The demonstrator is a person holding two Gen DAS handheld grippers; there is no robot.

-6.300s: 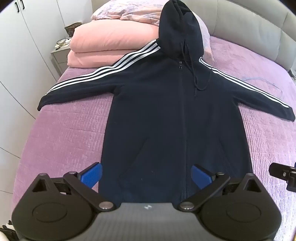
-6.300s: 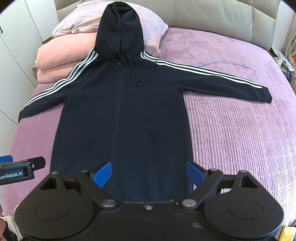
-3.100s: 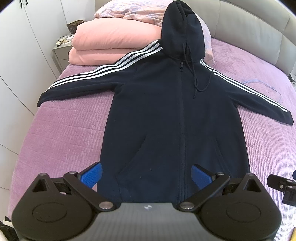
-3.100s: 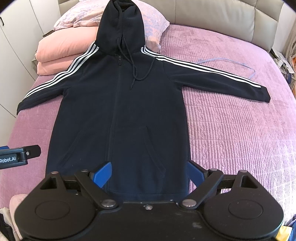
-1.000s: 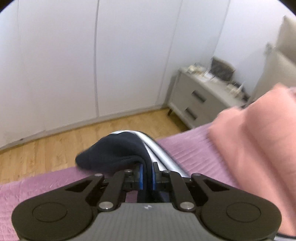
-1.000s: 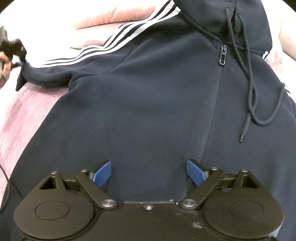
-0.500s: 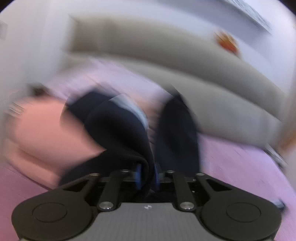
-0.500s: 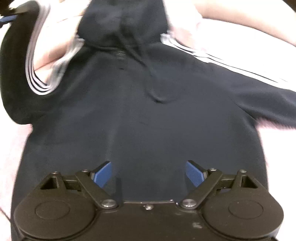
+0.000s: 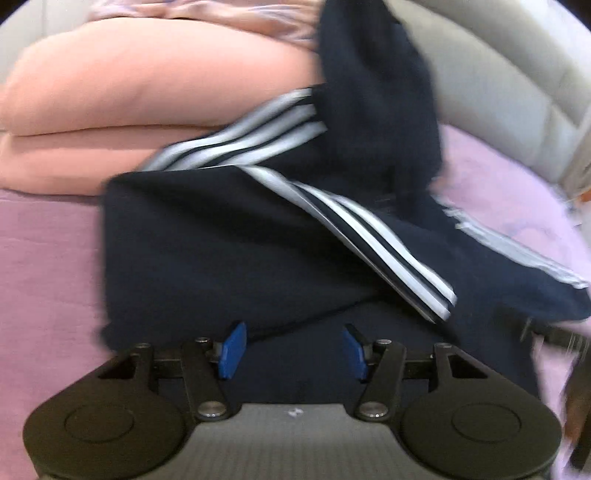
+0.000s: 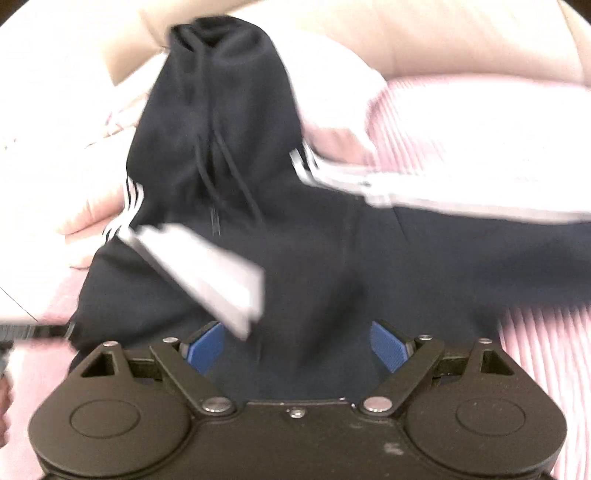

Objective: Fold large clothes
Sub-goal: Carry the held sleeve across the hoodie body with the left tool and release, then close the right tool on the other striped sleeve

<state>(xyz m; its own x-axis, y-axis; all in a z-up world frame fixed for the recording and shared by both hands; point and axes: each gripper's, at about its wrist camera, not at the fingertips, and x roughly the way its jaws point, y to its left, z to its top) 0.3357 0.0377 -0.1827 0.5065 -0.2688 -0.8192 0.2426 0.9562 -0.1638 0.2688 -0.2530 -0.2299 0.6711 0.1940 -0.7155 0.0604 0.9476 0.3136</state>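
A long navy zip hoodie (image 9: 229, 258) with white-striped sleeves lies on the purple bed. Its left sleeve (image 9: 369, 236) is folded across the chest, cuff toward the right. The hood (image 9: 373, 92) points at the headboard. My left gripper (image 9: 293, 349) is open and empty just above the hoodie's body. In the right wrist view my right gripper (image 10: 297, 345) is open and empty over the hoodie (image 10: 332, 258), with the folded sleeve (image 10: 207, 266) to its left and the other sleeve (image 10: 461, 206) stretched out right. The hood (image 10: 218, 92) lies ahead.
Folded pink quilts (image 9: 129, 110) are stacked at the left by the hood, with a floral pillow (image 9: 207, 11) behind. The grey padded headboard (image 9: 498, 92) runs along the back. The purple bedspread (image 9: 44, 258) shows on both sides. The right gripper's tip (image 9: 554, 332) shows at the right edge.
My left gripper carried the left sleeve over the chest, let go of it and opened. The right gripper moved up toward the hood and stayed open.
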